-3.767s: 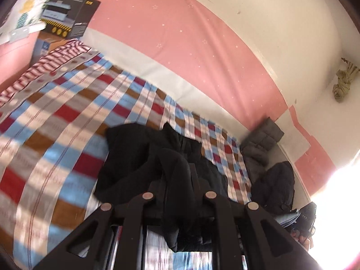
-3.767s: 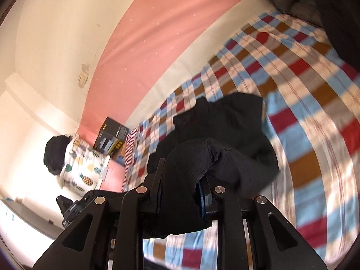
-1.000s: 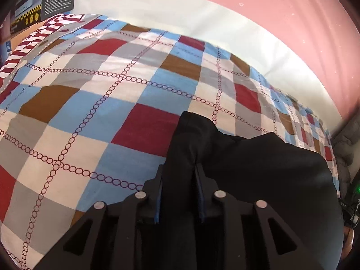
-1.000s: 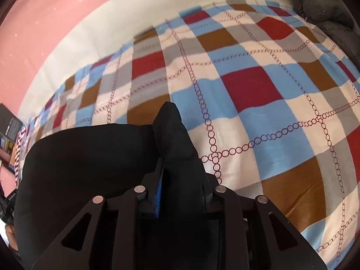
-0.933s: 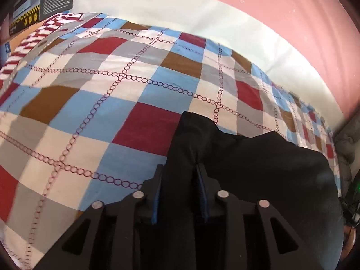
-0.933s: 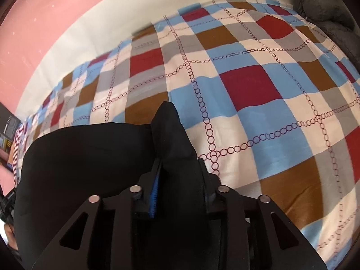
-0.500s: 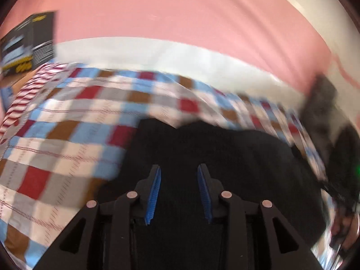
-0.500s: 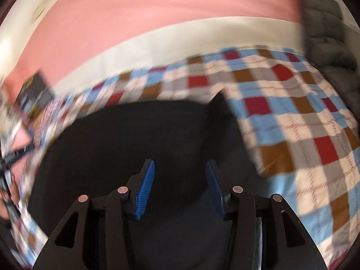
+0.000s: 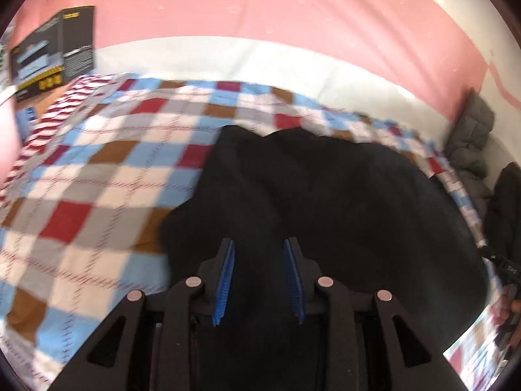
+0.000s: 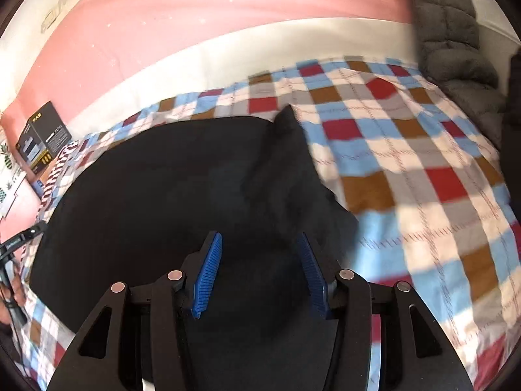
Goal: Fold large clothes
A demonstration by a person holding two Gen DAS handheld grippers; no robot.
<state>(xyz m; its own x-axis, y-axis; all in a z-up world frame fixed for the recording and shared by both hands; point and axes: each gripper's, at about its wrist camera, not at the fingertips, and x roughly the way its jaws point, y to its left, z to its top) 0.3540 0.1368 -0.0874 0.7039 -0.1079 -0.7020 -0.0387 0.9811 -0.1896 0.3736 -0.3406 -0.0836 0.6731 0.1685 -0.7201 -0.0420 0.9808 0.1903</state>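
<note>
A large black garment (image 9: 325, 202) lies spread on the checked bedspread (image 9: 97, 179). My left gripper (image 9: 259, 247) is open and empty, above the garment's near left part. In the right wrist view the same black garment (image 10: 169, 189) fills the middle and left, with a raised corner (image 10: 286, 120) at its far right edge. My right gripper (image 10: 259, 241) is open and empty above the garment's near right part. Both views are blurred by motion.
A pink and white wall (image 9: 260, 16) runs behind the bed. A black box (image 9: 55, 52) stands at the far left, also in the right wrist view (image 10: 42, 137). A grey padded jacket (image 10: 452, 42) and dark clothes (image 9: 508, 208) lie at the bed's right end.
Both grippers have let go of the garment's far corners, opened, and pulled back and up. The garment now lies spread flat on the bed.
</note>
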